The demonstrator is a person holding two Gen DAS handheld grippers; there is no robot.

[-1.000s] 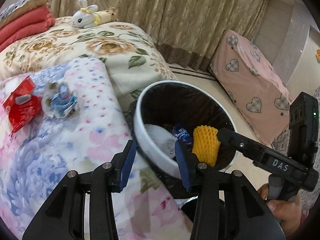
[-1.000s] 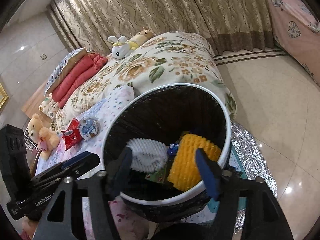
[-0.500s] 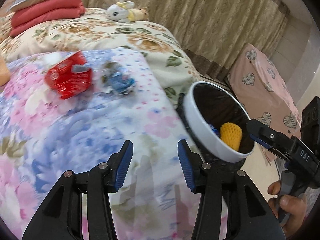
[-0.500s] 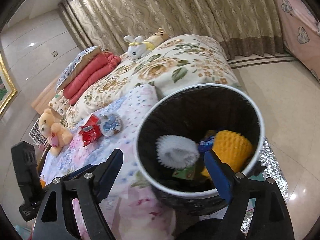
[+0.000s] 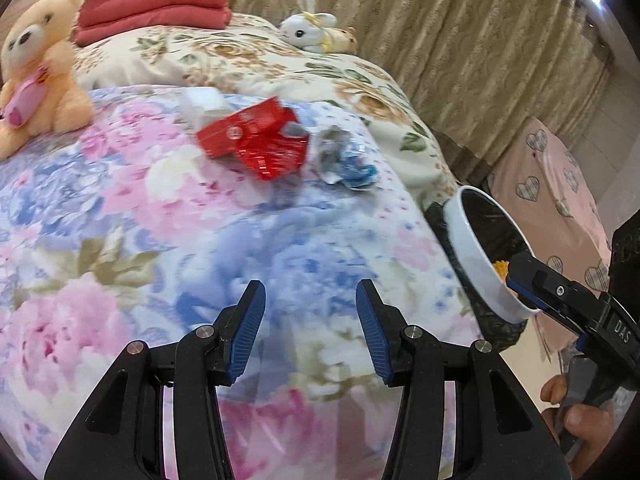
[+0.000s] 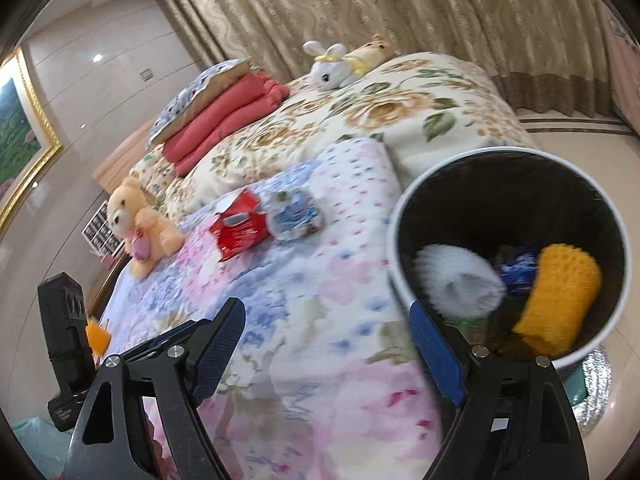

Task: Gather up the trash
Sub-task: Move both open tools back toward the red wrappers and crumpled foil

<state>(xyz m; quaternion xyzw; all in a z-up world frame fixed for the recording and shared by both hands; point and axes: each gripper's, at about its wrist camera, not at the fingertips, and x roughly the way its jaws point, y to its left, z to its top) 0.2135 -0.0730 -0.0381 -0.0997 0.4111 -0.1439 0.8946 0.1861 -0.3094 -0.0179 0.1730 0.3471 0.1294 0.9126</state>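
Left wrist view: left hand-held gripper (image 5: 310, 330) gapes empty; red wrapper (image 5: 256, 142) lies ahead on the bed (image 5: 120, 220), long axis crosswise; right hand-held gripper (image 6: 326, 354), also agape, sits nearer the trash bin (image 6: 404, 208).

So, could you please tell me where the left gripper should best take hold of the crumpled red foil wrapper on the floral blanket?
Probably the raised, puffed edge of the crumpled red foil wrapper nearest the left gripper. Come from above and from the near side: it lies flattish on the soft floral blanket, with the blue and silver wrapper close on its right.
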